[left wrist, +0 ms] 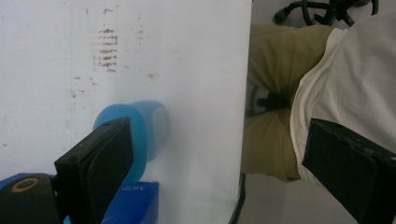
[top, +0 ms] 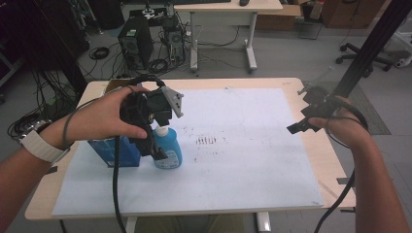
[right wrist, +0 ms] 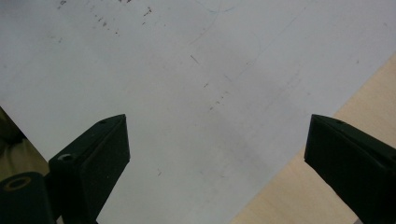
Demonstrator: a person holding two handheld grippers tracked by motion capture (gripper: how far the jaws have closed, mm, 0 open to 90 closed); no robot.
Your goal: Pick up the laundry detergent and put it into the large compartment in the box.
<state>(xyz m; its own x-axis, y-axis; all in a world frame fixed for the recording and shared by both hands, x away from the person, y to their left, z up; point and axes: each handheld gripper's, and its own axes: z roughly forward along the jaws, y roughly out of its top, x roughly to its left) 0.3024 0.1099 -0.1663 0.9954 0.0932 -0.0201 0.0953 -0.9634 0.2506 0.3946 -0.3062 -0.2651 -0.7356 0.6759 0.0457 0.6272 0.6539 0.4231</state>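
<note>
Left gripper, jaws spread wide, hangs over the blue bottle standing just beside a blue box on the white sheet, while right gripper, jaws likewise apart, hovers above the table's right edge, holding nothing.

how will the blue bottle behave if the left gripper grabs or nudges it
The blue bottle stands upright and looks taller than wide, so a sideways nudge would probably tip it. Its rounded, smooth plastic sides may slip between flat jaws. The blue box beside it could brace it on that side.
</note>
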